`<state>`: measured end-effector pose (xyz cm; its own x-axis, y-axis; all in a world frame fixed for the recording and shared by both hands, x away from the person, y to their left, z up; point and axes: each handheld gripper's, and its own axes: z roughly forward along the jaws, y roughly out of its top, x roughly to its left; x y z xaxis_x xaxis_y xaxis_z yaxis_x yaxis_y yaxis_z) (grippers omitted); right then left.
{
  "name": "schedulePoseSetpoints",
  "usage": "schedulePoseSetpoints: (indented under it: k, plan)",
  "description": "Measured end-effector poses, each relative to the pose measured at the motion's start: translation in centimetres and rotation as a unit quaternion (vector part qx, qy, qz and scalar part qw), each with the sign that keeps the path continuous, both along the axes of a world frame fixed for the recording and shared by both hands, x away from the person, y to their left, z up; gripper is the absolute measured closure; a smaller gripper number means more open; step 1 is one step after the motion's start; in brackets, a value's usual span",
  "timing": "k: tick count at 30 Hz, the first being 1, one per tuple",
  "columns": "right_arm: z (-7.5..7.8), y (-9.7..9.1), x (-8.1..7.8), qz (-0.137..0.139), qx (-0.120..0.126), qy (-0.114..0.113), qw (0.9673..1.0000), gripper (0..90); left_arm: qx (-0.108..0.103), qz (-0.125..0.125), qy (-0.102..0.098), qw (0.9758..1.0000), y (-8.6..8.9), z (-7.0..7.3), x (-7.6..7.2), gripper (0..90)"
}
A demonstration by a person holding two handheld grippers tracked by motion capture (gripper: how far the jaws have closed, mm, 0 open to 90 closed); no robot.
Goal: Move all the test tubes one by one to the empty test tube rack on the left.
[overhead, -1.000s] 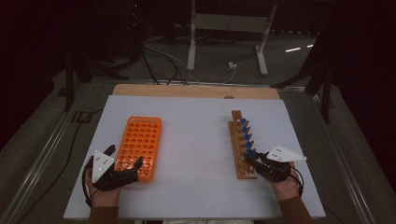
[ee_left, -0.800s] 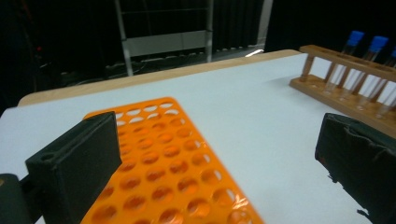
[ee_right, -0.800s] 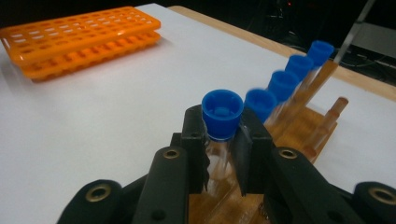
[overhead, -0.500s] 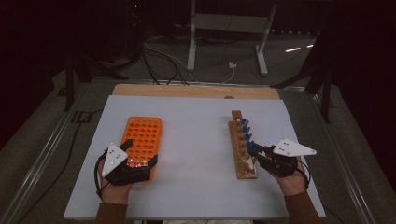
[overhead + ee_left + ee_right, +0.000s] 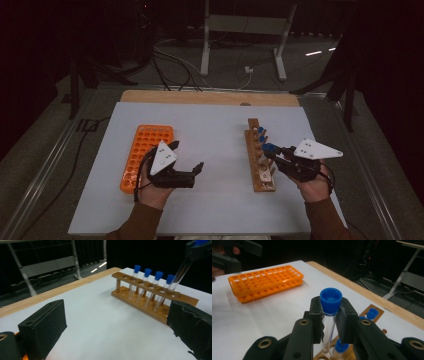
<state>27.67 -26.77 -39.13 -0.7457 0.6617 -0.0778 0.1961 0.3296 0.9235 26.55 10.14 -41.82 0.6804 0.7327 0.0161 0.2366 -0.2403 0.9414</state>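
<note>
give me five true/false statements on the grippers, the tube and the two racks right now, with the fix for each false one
1. The right gripper is shut on a blue-capped tube. True.
2. The held tube stands fully seated in the wooden rack. False: it is lifted and tilted, with only its lower end at the rack.
3. The left gripper grips a tube. False: its jaws are open with nothing between them.
4. The orange rack has no tubes in it. True.
5. Four capped tubes stand in the wooden rack in the left gripper view. True.
</note>
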Motion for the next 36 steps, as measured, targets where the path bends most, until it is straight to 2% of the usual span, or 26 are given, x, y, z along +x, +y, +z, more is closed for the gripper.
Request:
schedulePoseSetpoints:
  k: [5, 12, 17, 19, 22, 25, 27, 28, 29, 31, 32, 34, 36]
  plan:
    - [0.2, 0.6, 0.3, 0.008, 0.010, 0.003, 0.9999, 76.3, -0.001, -0.023, 0.007, 0.9997, -2.1, -0.2, 0.8, 5.1]
    - [0.1, 2.1, 0.8, 0.018, 0.013, 0.026, 0.9994, 76.2, -0.011, -0.042, 0.014, 0.9990, -4.1, -1.1, 1.5, 7.5]
    - [0.2, 4.1, 1.2, 0.036, 0.015, 0.044, 0.9983, 76.3, -0.014, -0.057, 0.009, 0.9982, -5.4, -1.3, 1.6, 12.7]
    - [0.2, 4.8, 1.4, 0.043, 0.020, 0.049, 0.9977, 76.2, -0.030, -0.072, 0.009, 0.9970, -5.9, -1.3, 1.6, 16.4]
    - [0.2, 5.9, 1.5, 0.053, 0.026, 0.058, 0.9966, 76.2, -0.032, -0.076, 0.010, 0.9966, -6.2, -1.4, 1.6, 18.4]
    - [0.1, 6.9, 1.5, 0.064, 0.027, 0.063, 0.9956, 76.2, -0.033, -0.081, 0.010, 0.9961, -6.6, -1.4, 1.7, 25.4]
    - [0.1, 7.5, 1.5, 0.071, 0.025, 0.065, 0.9950, 76.1, -0.035, -0.090, 0.011, 0.9953, -6.8, -1.5, 1.8, 34.6]
    - [0.1, 7.5, 1.5, 0.071, 0.025, 0.065, 0.9950, 76.1, -0.038, -0.096, 0.011, 0.9946, -6.8, -1.6, 1.8, 34.6]
    - [0.0, 7.9, 1.5, 0.078, 0.023, 0.067, 0.9945, 76.1, -0.039, -0.103, 0.012, 0.9939, -6.8, -1.6, 1.8, 42.7]
    - [0.0, 8.0, 1.5, 0.080, 0.024, 0.067, 0.9942, 76.1, -0.036, -0.111, 0.012, 0.9930, -6.8, -1.7, 1.8, 45.5]
    - [0.0, 8.3, 1.5, 0.084, 0.027, 0.069, 0.9937, 76.1, -0.035, -0.116, 0.012, 0.9925, -6.9, -1.7, 1.8, 51.6]
    - [0.0, 8.3, 1.5, 0.085, 0.029, 0.072, 0.9934, 76.1, -0.034, -0.121, 0.011, 0.9920, -6.9, -1.8, 1.8, 53.7]
    - [-0.1, 8.5, 1.5, 0.089, 0.031, 0.076, 0.9927, 76.1, -0.031, -0.128, 0.008, 0.9912, -6.9, -1.8, 1.8, 64.5]
